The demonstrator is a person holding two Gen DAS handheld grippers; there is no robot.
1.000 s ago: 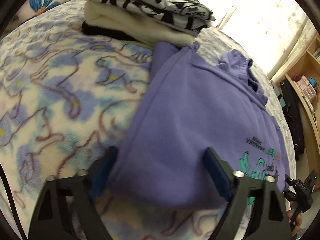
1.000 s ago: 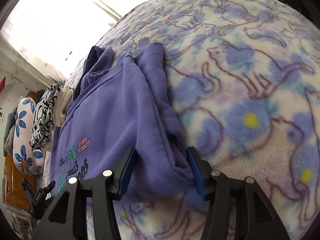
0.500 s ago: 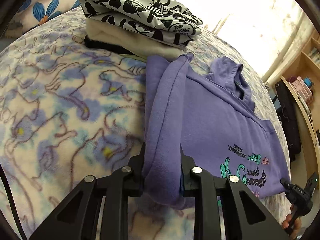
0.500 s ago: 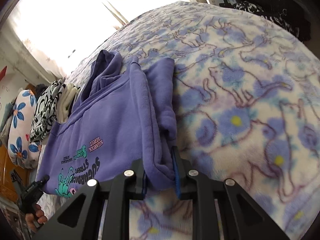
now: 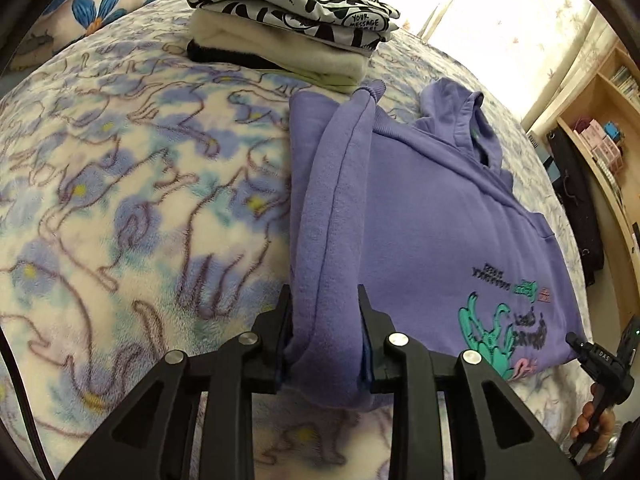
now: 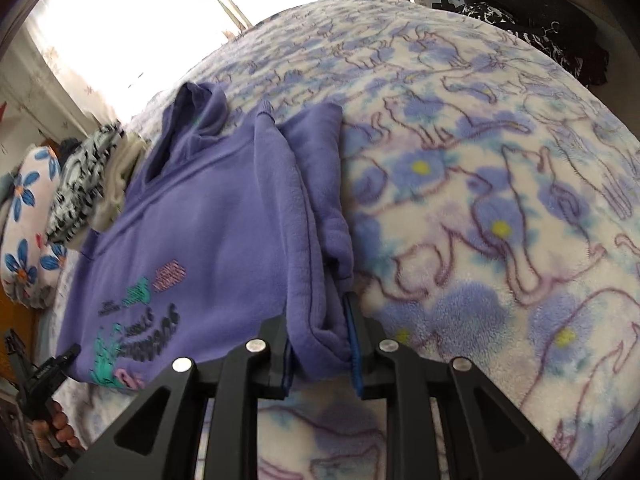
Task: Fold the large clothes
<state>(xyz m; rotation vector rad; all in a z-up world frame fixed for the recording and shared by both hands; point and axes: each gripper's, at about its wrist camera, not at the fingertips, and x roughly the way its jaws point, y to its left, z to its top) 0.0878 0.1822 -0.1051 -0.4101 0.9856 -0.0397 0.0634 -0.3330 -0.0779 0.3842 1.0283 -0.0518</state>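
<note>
A purple hoodie (image 5: pixel 420 220) with a teal and black print lies face up on the bed, hood toward the window. My left gripper (image 5: pixel 324 312) pinches the folded sleeve edge on the hoodie's left side. Its jaws are opening slightly, with the fabric still pressed between the pads. My right gripper (image 6: pixel 320 320) pinches the bunched edge on the hoodie's (image 6: pixel 208 220) right side in the same way, jaws easing open around the cloth. Both held edges are raised a little off the blanket.
A fleece blanket (image 5: pixel 120 200) with blue flowers and cat outlines covers the bed. A stack of folded clothes (image 5: pixel 288 20) sits beyond the hoodie, next to a floral pillow (image 5: pixel 100 4). A wooden shelf (image 5: pixel 600 120) and dark hanging items stand beside the bed.
Both grippers went from open around the hoodie's side edges to shut on them. The pinched edges have since been lifted and drawn up from the blanket.
</note>
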